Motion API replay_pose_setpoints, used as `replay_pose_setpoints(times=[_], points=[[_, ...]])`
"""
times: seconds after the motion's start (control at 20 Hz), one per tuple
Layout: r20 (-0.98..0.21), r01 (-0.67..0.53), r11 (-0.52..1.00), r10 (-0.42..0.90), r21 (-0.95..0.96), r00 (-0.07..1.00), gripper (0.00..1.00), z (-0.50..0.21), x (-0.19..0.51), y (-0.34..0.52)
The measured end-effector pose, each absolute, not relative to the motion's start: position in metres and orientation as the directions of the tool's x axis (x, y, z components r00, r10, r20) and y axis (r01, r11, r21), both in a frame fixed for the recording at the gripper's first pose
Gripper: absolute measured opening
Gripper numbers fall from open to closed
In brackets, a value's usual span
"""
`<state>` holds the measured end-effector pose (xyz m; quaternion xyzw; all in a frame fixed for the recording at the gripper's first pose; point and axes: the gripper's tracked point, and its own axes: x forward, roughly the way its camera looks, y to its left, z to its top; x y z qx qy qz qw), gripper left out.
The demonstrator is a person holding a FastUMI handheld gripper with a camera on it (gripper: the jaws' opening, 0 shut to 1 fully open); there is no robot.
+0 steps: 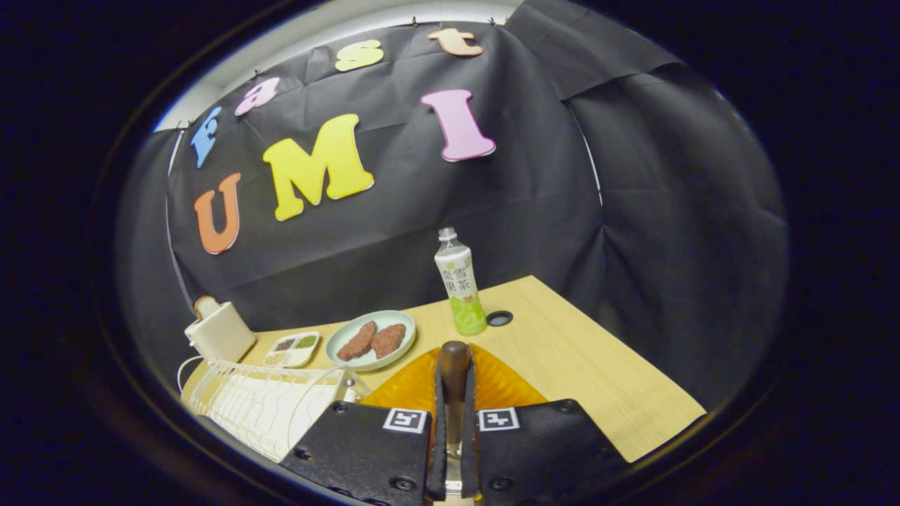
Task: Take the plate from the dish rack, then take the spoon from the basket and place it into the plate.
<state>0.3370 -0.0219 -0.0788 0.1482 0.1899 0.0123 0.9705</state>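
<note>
The wooden tabletop carries everything you work with. The orange plate, ribbed and translucent, lies flat near the tabletop's near edge, directly under and just ahead of the fingers; it looks like glass or hard plastic, so judge it stiff, slick and liable to chip or skate if struck. The spoon shows as a brown rounded end standing up between the fingers, above the plate's middle; it appears wooden, hence light, rigid and not slippery, and it is held along its shaft, though you cannot tell from here which end is the bowl. The gripper is clenched on the spoon, both fingers pressing its sides with almost no gap left. Being light, the spoon probably needs only a low, gentle release, so that it does not bounce off the ribs or slide over the rim. The white wire rack sits at the near left corner, just beside the orange plate, and is the closest obstacle to your left finger. Beyond the orange plate stands a pale plate bearing two brown patties, with a white boxy appliance towards the far left corner. A tall bottle stands upright near the far edge, top-heavy and easily toppled. A small divided tray lies left of the pale plate; a dark grommet sits beside the bottle.
</note>
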Motion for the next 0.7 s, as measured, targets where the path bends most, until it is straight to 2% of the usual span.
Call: replay_pose_setpoints(times=[0.35,0.7], points=[[-0.187,0.039,0.966,0.010,0.255,0.982,0.13,0.013,0.297,-0.025],[-0.175,-0.027,0.969,0.071,0.246,0.982,0.12,0.053,0.215,0.020]])
